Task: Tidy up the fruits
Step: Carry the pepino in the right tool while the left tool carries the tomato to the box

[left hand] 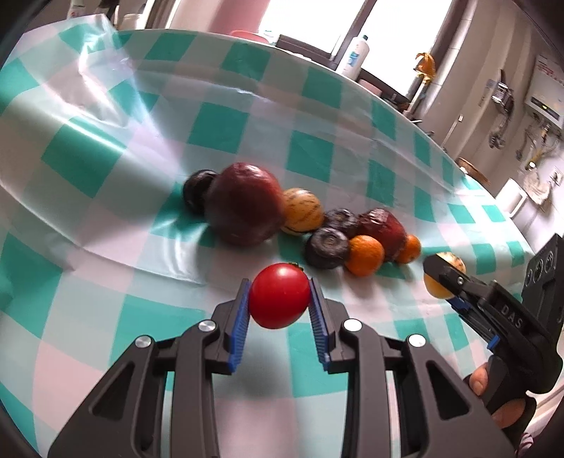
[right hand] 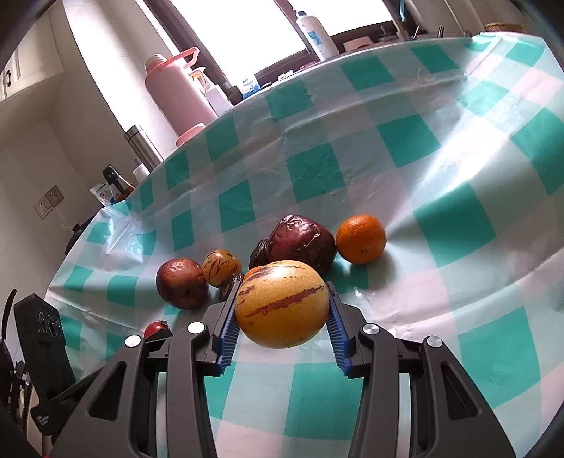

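My left gripper is shut on a small red tomato, held above the checked tablecloth. My right gripper is shut on a yellow pepino melon with purple streaks; the same melon shows at the right of the left wrist view. Behind the tomato lies a row of fruit: a big dark red fruit, a second striped yellow melon, dark wrinkled fruits, a shrivelled red fruit and two oranges. The held tomato peeks out at the lower left of the right wrist view.
At the table's far edge stand a pink thermos, a steel flask and a white bottle. An orange lies to the right of the fruit cluster. A person's fingers hold the right gripper's handle.
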